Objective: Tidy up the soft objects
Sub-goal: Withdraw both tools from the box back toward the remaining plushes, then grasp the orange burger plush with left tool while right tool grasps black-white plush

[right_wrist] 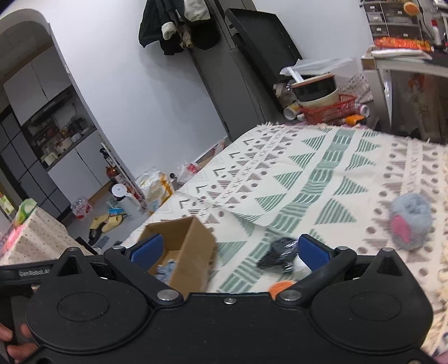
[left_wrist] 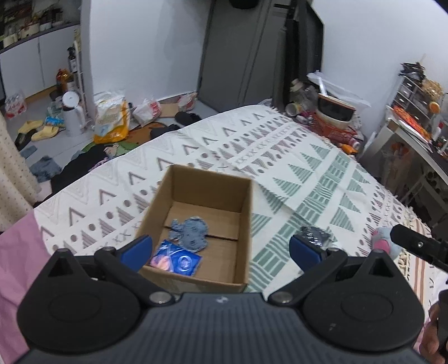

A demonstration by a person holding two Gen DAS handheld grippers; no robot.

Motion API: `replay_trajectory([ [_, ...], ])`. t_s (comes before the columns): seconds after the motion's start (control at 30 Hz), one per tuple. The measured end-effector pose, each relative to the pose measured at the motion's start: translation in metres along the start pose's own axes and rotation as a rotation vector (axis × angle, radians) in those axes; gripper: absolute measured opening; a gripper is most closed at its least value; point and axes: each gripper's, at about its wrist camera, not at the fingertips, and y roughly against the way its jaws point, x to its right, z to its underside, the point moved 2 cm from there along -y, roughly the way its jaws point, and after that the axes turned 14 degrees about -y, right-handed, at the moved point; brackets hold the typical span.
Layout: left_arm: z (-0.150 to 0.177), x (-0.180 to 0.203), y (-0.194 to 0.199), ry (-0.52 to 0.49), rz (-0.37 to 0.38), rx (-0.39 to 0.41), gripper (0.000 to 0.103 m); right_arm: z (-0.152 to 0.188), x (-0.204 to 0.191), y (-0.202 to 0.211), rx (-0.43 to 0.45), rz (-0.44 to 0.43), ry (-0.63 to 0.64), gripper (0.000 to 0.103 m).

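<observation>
On the patterned bedspread (right_wrist: pixel 322 179), right of the cardboard box (left_wrist: pixel 246 196), lies a dark crinkly bundle (right_wrist: pixel 280 254); a fluffy blue-grey plush (right_wrist: pixel 410 224) sits farther right. Both the left gripper (left_wrist: pixel 221 249) and right gripper (right_wrist: pixel 229 250) gape wide, empty. The plush is probably light and squashy; pinch its middle.

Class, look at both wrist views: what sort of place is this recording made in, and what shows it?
Probably a lived-in bedroom or studio flat: a bed under a cream patterned cover, yellow slippers on the floor, dark clothes hanging on the wall.
</observation>
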Motion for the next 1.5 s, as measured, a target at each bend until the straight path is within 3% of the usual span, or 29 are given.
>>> replay_trajectory([
  [0.23,-0.007,0.033,-0.006,-0.047,-0.007,-0.012,0.103,-0.014,0.034,0.005,-0.002,0.065,0.009,0.103],
  [0.33,-0.006,0.047,-0.010,-0.067,-0.016,-0.023,0.103,-0.016,0.052,0.010,0.016,0.056,0.008,0.103],
  [0.7,-0.010,0.091,-0.028,-0.125,-0.026,-0.031,0.103,-0.021,0.113,0.004,0.019,0.120,-0.135,0.103],
  [0.97,-0.014,0.124,-0.047,-0.149,0.015,-0.010,0.100,-0.020,0.142,-0.005,-0.018,0.160,-0.198,0.099],
  [1.37,0.007,0.157,-0.105,-0.158,0.072,-0.096,0.084,-0.011,0.171,-0.038,-0.178,0.062,-0.397,0.077],
  [1.5,0.018,0.162,-0.128,-0.143,0.096,-0.132,0.081,-0.006,0.167,-0.051,-0.220,0.037,-0.410,0.076],
])
